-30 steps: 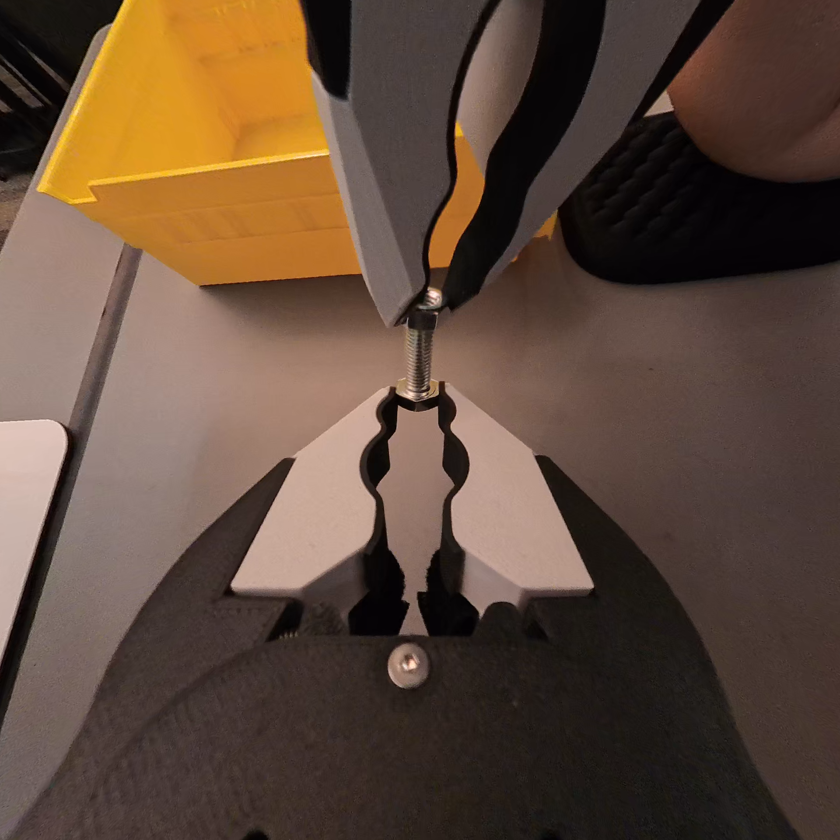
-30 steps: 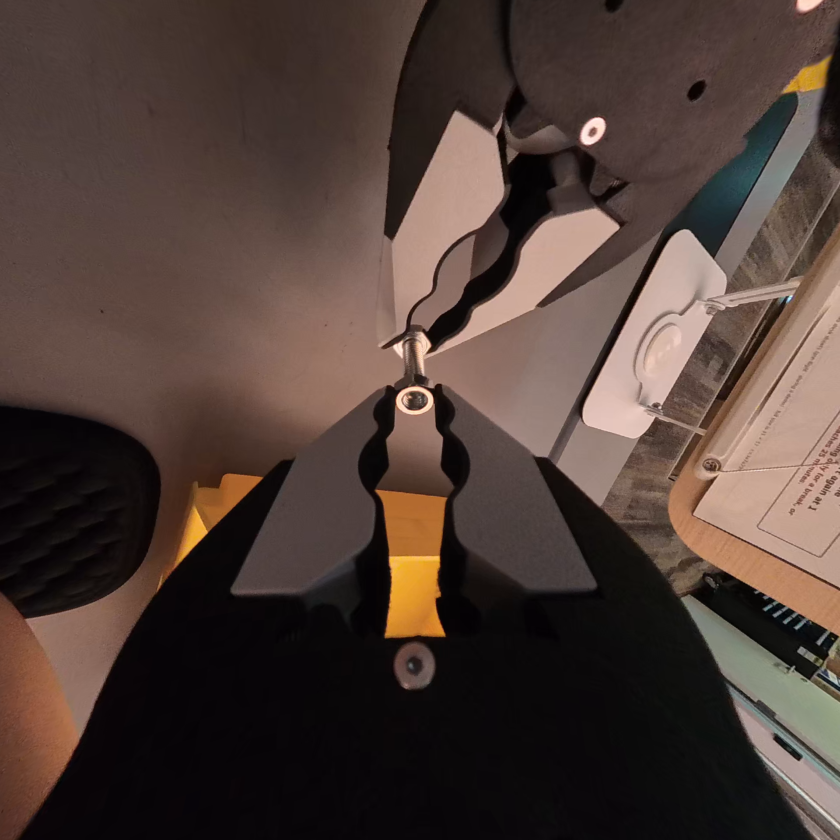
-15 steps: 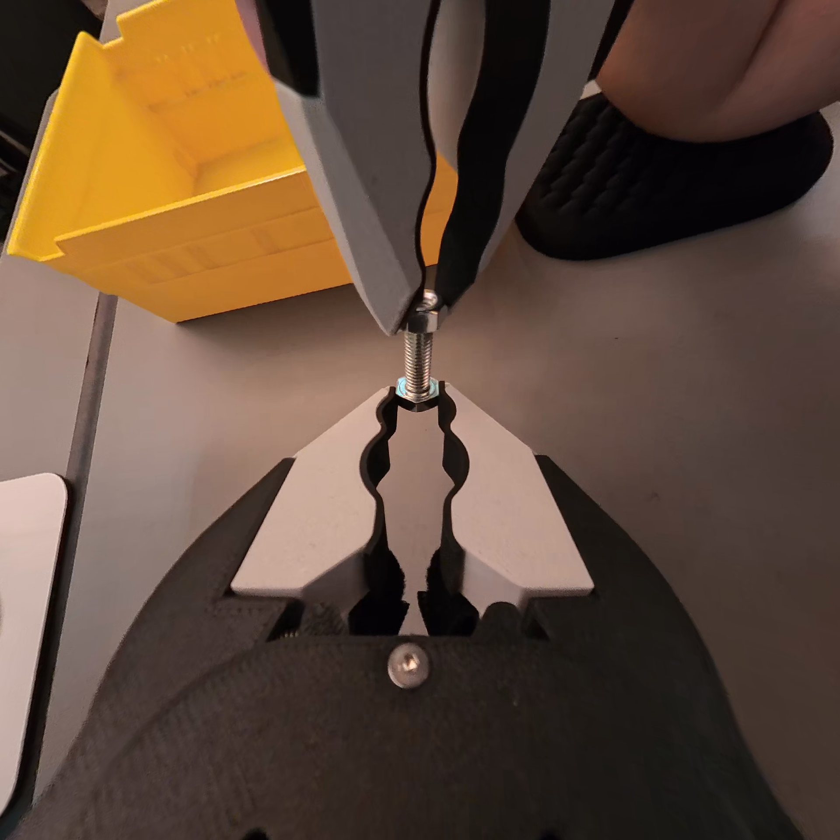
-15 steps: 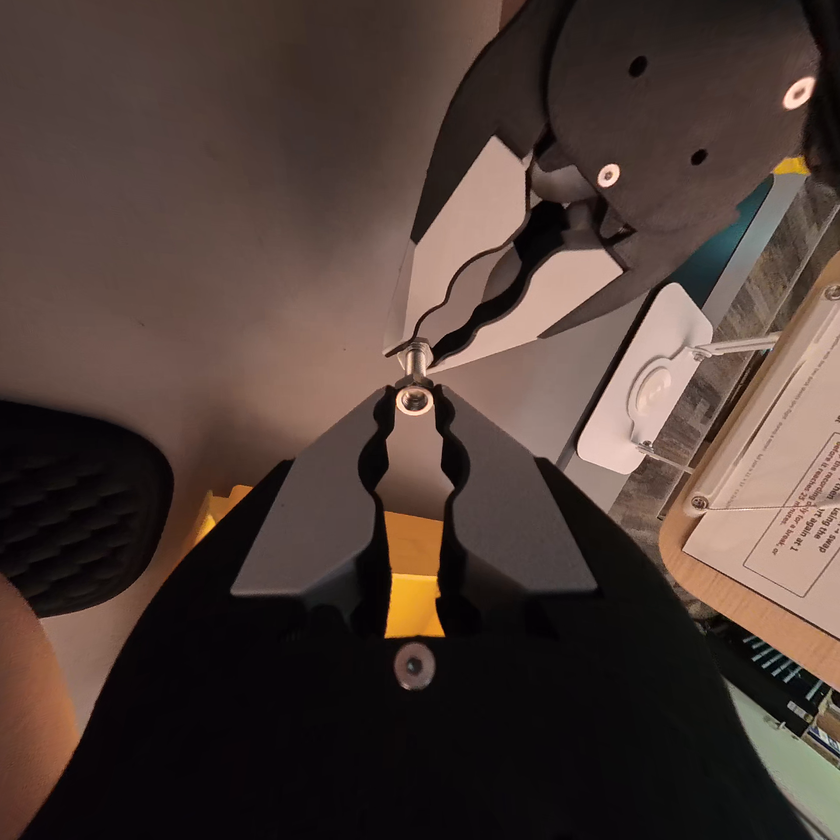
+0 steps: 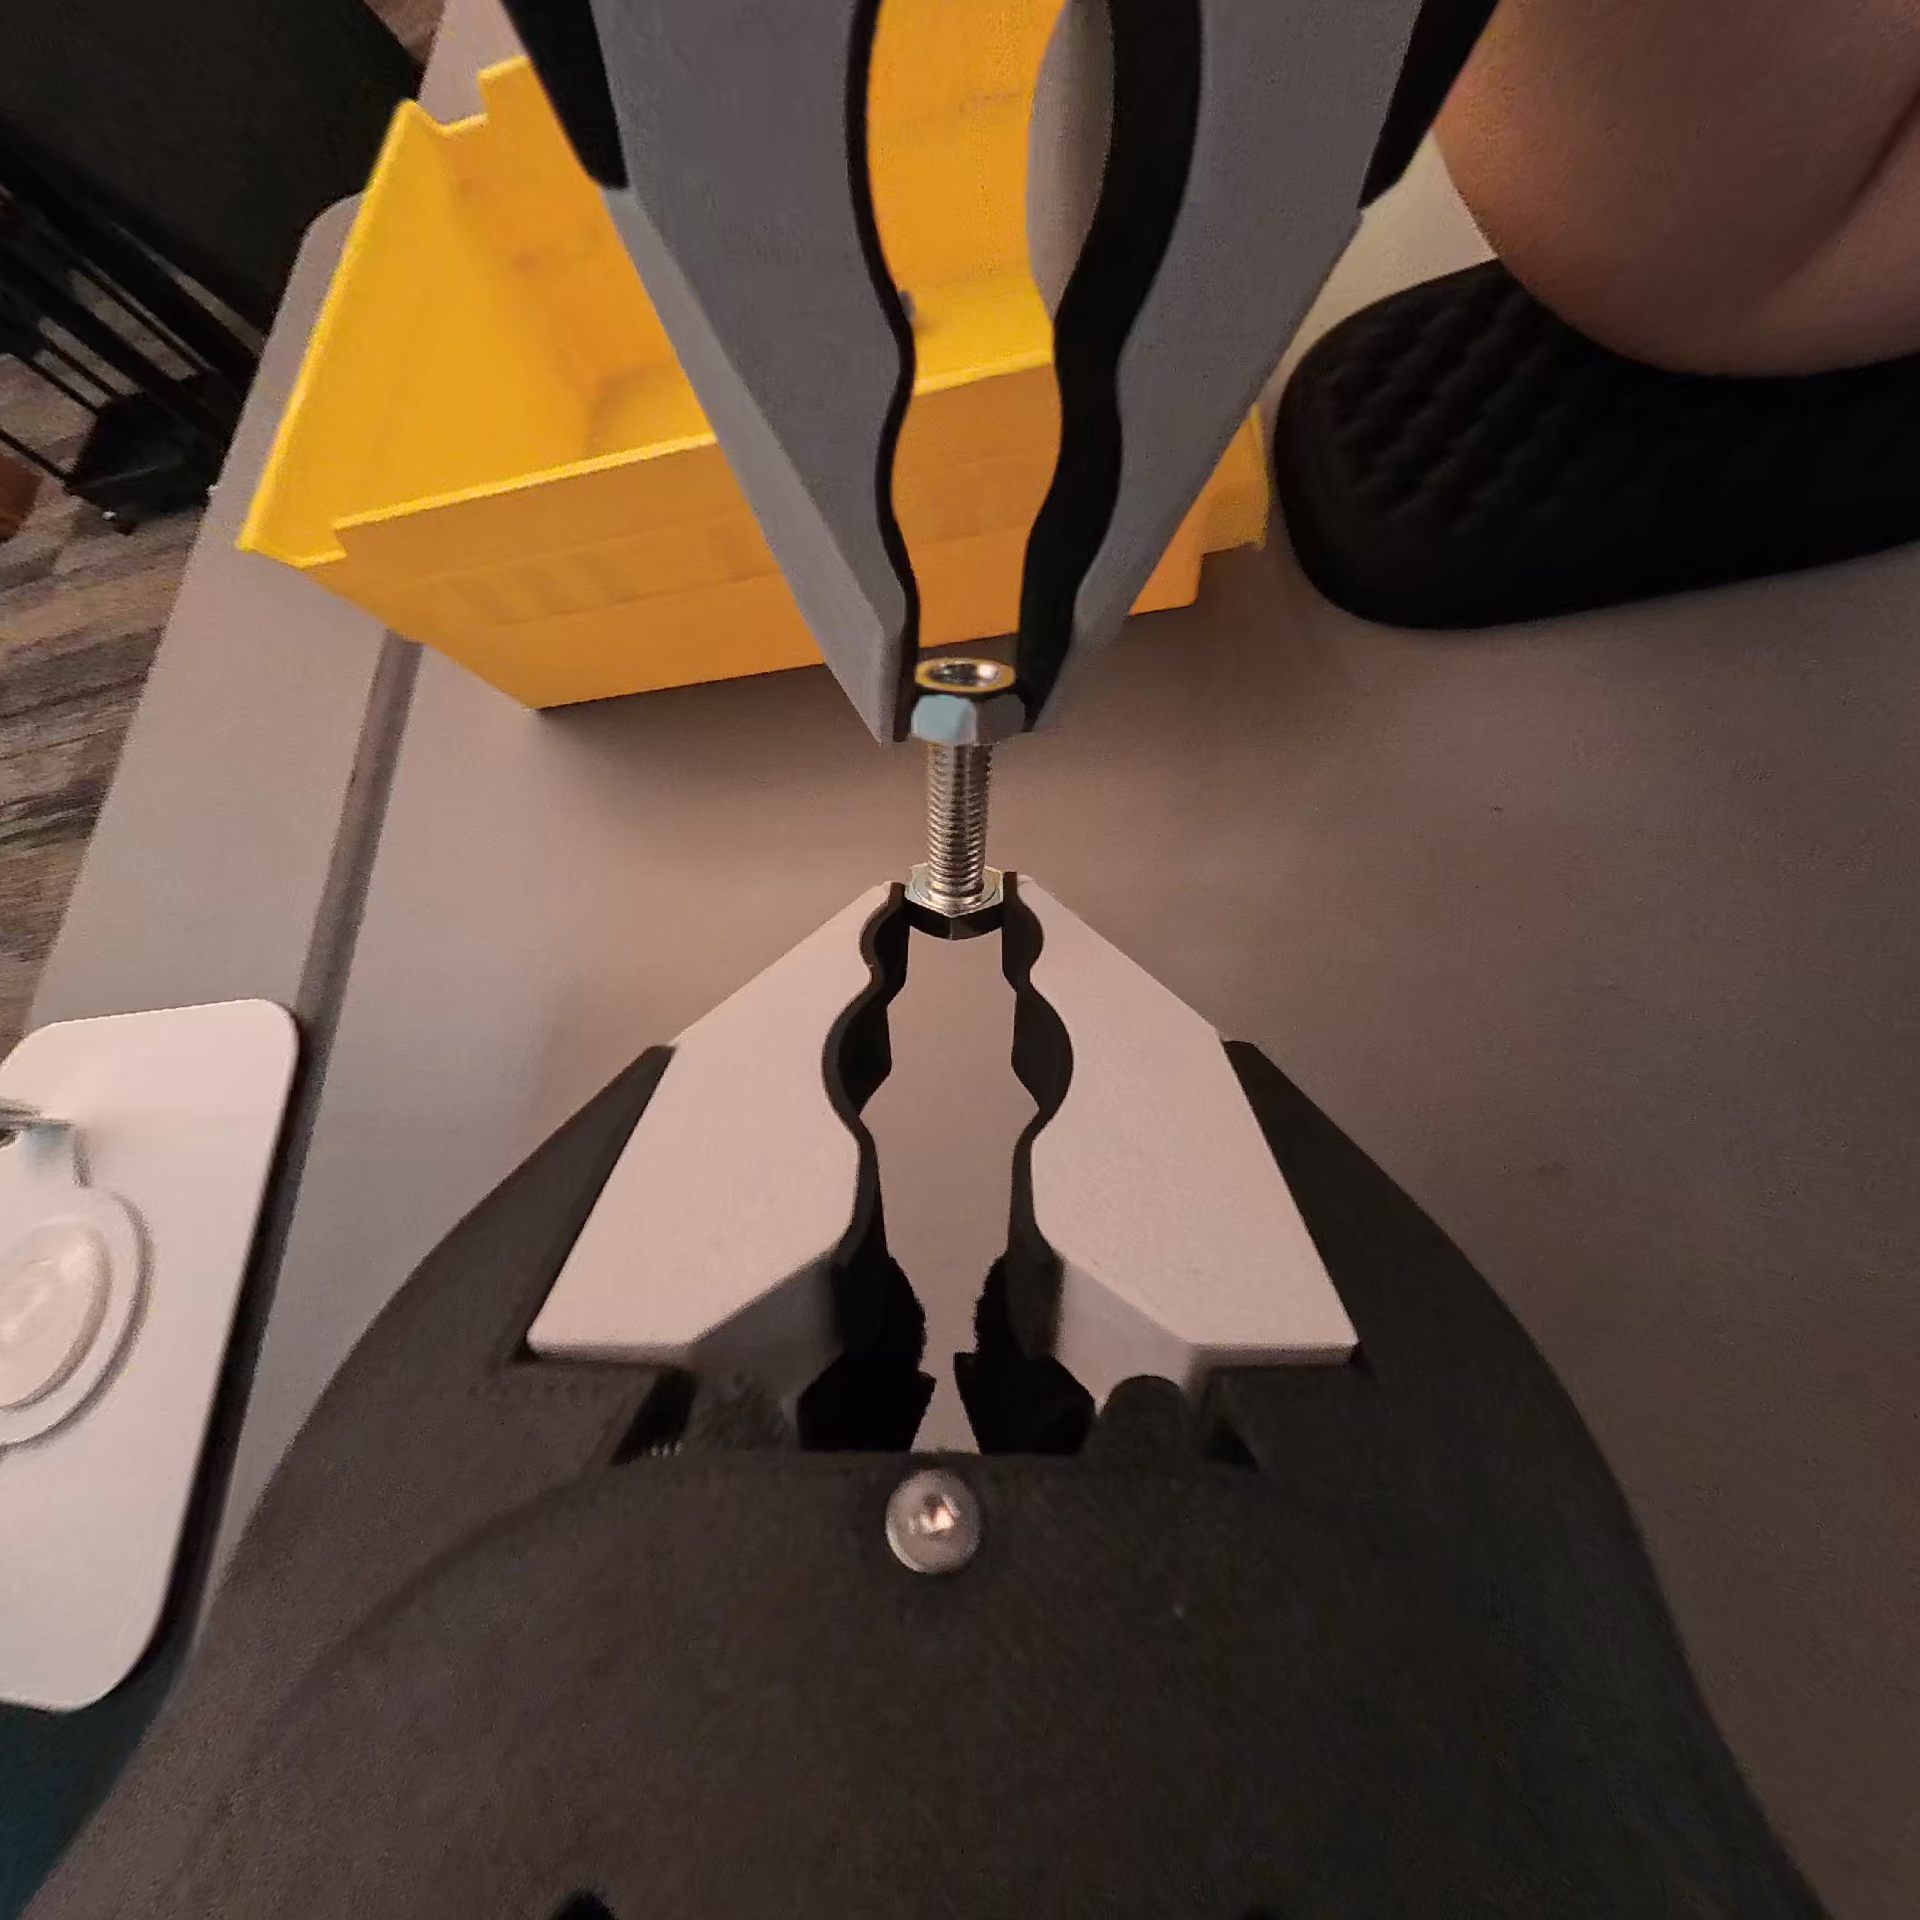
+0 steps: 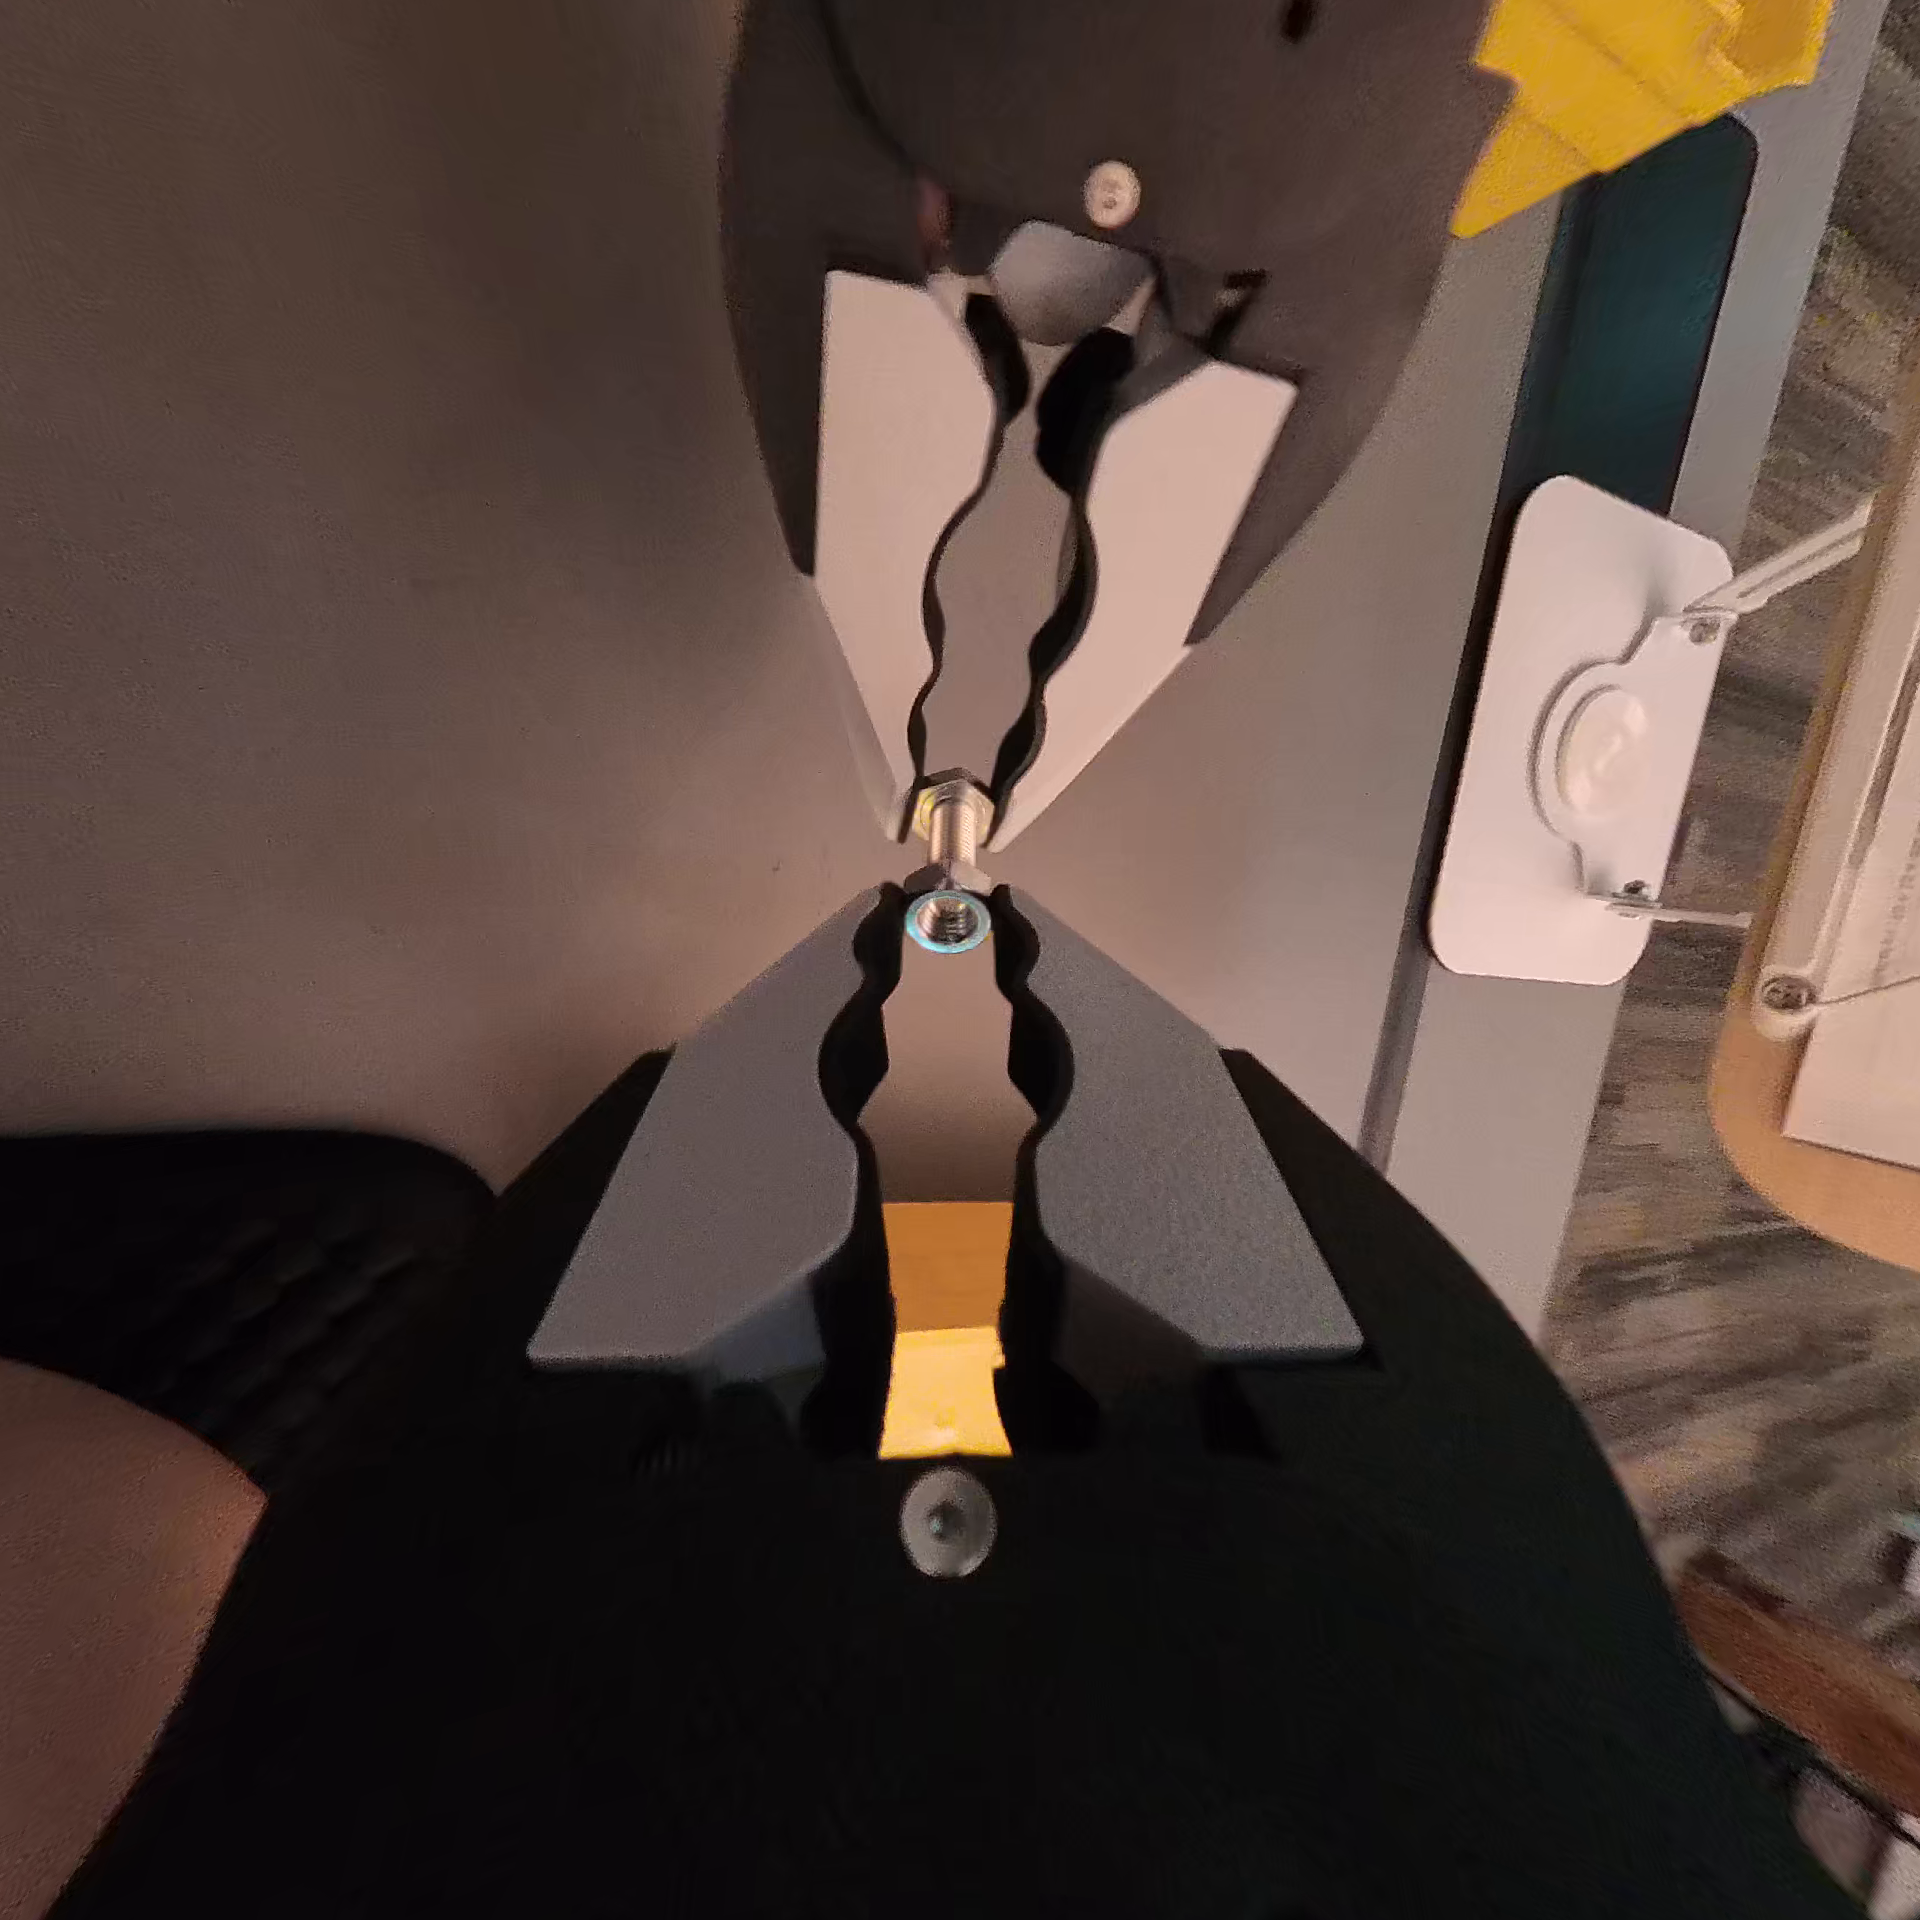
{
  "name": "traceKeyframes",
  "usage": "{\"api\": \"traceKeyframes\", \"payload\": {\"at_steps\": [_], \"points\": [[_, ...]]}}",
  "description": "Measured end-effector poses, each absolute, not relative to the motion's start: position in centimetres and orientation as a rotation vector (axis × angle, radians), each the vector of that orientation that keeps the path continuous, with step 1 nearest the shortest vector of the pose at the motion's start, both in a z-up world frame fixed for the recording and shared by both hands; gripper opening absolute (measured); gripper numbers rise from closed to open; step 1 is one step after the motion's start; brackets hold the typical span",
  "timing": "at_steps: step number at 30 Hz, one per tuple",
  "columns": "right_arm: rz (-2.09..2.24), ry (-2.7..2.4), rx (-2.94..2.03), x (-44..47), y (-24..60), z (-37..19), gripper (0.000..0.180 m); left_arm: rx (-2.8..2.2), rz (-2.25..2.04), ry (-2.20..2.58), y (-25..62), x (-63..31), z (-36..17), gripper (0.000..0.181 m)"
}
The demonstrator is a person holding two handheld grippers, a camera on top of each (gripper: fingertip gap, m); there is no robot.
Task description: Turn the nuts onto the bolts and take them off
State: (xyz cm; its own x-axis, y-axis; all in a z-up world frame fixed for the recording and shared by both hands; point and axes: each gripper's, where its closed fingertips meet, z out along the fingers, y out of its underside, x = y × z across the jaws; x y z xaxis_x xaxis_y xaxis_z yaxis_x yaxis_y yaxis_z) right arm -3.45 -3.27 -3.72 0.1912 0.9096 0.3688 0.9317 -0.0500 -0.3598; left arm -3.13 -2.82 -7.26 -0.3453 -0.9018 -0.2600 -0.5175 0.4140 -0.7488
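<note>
In front of the yellow bin [image 5: 582, 540], above the desk [image 5: 1455, 935], both tools have rotated since a second ago, so threading is probably under way. The left hand-held gripper [image 5: 953, 902] pinches the nut [image 5: 953, 891]; the right hand-held gripper [image 6: 945, 902] pinches the bolt [image 5: 958, 805] head, directly opposite

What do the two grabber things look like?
Both match. The left gripper and right gripper each have two light grey wedge-shaped fingers with wavy black inner edges, on a rounded black textured body with one silver screw. No cables show.
</note>
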Motion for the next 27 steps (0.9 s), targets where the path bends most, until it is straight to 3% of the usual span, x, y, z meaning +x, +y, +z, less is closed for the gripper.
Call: {"api": "traceKeyframes", "payload": {"at_steps": [1,13,27], "points": [[-0.024,-1.679,-1.975,-3.4,-3.0,-3.6,0.016,-1.206,-0.721,1.989,-2.5,-3.1,-7.1,0.016],[0.470,-1.156,-2.282,-3.6,-0.2,-2.1,0.016,-1.314,-0.602,1.837,0.4,-3.3,-5.6,0.016],[0.591,-1.000,-2.390,-3.3,-0.4,-1.8,0.016,-1.300,-0.622,1.791,0.4,-3.1,-4.7,0.016]]}}
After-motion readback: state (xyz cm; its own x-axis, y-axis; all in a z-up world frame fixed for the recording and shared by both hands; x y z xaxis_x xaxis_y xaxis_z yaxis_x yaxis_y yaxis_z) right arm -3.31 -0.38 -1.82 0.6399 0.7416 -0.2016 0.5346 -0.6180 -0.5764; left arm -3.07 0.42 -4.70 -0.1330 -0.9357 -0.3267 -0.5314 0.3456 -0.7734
